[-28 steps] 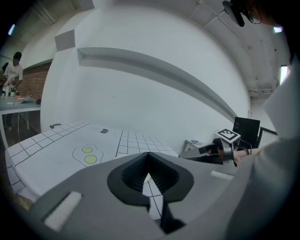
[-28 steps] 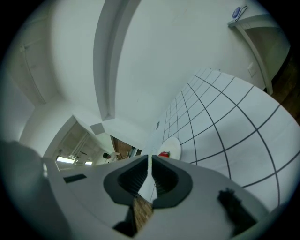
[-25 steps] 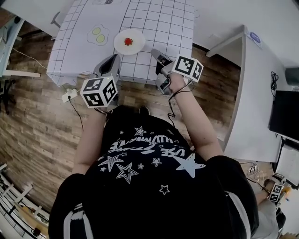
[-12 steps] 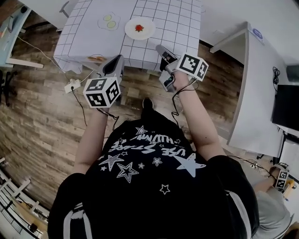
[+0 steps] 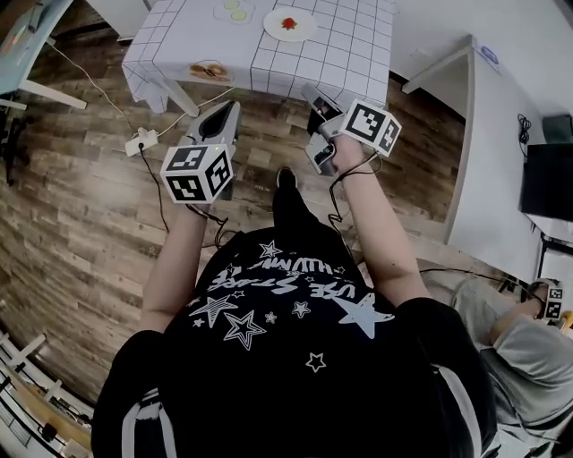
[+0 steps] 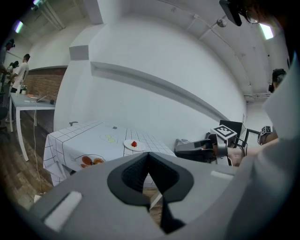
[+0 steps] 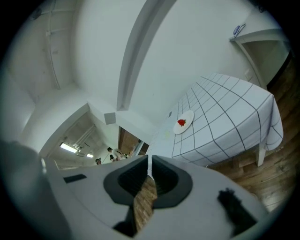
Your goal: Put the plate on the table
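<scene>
**Closed and empty: left gripper (image 5: 224,112) and right gripper (image 5: 310,93); plate (image 5: 289,24) lies on the table (image 5: 345,49)**

In the left gripper view the jaws are pressed together with nothing between them. In the right gripper view the jaws are likewise closed on nothing. Both grippers are held over the wooden floor (image 5: 81,206), just short of the table's near edge, the left one before its middle and the right one toward its right corner. The white plate rests flat on the table's checked cloth (image 5: 269,67), well in from the near edge, and carries a small red piece (image 5: 288,23). A white power strip (image 5: 139,141) lies on the floor near the table's left front corner. A white desk (image 5: 501,161) stands to the table's right.
</scene>
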Demonstrator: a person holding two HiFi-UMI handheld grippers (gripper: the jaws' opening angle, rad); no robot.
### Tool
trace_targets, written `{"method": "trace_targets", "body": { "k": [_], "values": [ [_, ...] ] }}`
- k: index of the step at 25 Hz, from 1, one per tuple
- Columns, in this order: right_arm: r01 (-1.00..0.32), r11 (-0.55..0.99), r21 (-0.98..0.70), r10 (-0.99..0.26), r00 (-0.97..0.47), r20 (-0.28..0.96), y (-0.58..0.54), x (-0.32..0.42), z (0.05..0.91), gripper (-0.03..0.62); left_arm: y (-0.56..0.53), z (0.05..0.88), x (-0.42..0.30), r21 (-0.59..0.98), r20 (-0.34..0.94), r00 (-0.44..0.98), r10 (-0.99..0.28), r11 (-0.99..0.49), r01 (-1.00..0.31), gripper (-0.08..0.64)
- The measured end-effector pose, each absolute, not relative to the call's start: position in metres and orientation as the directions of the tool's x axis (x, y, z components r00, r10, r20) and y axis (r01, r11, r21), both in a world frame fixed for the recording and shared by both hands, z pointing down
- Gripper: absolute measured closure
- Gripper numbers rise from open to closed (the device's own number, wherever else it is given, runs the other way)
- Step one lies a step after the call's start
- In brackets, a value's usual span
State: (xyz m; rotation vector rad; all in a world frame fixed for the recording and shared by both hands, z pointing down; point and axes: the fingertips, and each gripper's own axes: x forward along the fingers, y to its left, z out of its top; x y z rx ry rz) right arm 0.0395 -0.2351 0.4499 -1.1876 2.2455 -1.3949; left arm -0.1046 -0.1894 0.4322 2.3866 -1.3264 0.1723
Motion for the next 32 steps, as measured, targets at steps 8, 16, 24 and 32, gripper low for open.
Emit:
{"method": "trace_targets", "body": {
  "k": [8,16,24,32],
  "values": [
    [-0.529,0.234,-0.815,-0.766,-0.617,0.181,-0.145,0.015,0.439,0.558,-0.112,0.431,-0.126,0.281,0.266,0.571,-0.777,-0.504,-0.817,0.551],
    [-0.549,0.23,-0.804,-0.809,-0.567,0.156,-0.072,0.027,0.437,0.558,-0.051,0.433,-0.107,0.238,0.229,0.615,-0.755,-0.569,-0.787,0.551],
    [-0.575,0.294,-0.764,-0.807,-0.578,0.125,-0.04,0.053,0.419,0.558,-0.02,0.422,-0.08,0.232,0.203,0.61,-0.766,-0.568,-0.79,0.551],
    [-0.56,0.356,-0.748,-0.764,-0.635,0.112,-0.001,0.059,0.424,0.566,0.037,0.418,-0.063,0.227,0.184,0.548,-0.816,-0.507,-0.831,0.551]
  ]
}}
